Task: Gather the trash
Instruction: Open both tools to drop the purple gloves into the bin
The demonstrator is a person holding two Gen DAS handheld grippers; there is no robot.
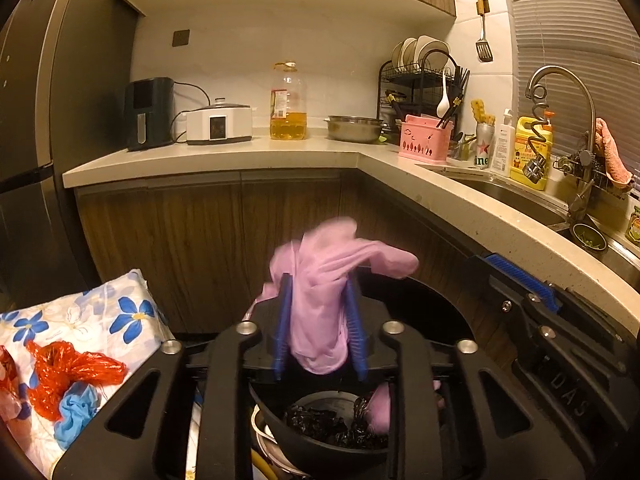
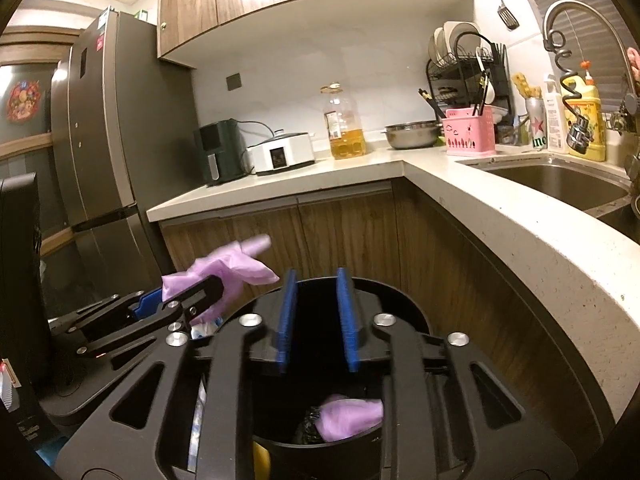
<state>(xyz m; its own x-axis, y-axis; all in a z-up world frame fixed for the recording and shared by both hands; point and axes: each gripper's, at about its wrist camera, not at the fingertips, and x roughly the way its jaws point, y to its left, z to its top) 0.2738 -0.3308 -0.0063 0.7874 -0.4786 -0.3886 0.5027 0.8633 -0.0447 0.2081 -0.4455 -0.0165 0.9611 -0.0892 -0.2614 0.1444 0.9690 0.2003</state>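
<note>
A pink glove [image 1: 320, 300] is gripped between the blue pads of the left claw [image 1: 320, 332], its limp fingers flopping over the tips. It is held above the black trash bin [image 1: 420, 304], which stands on the floor against the wooden cabinet fronts. Inside the bin, a second pink glove [image 2: 350, 416] is seen lying on a crumpled black bag [image 1: 324, 424]. The right claw [image 2: 316, 316] is held over the same bin, just beside the left one, released, with nothing between its pads. To the left, a floral-patterned cloth [image 1: 92, 320] carries a red plastic bag [image 1: 68, 372] and a blue scrap [image 1: 76, 408]. Beyond, the desk [image 1: 240, 156] bears an oil bottle [image 1: 288, 104], a steel bowl [image 1: 354, 128] and a pink caddy [image 1: 424, 140], with a sink [image 1: 508, 196] at the right.
</note>
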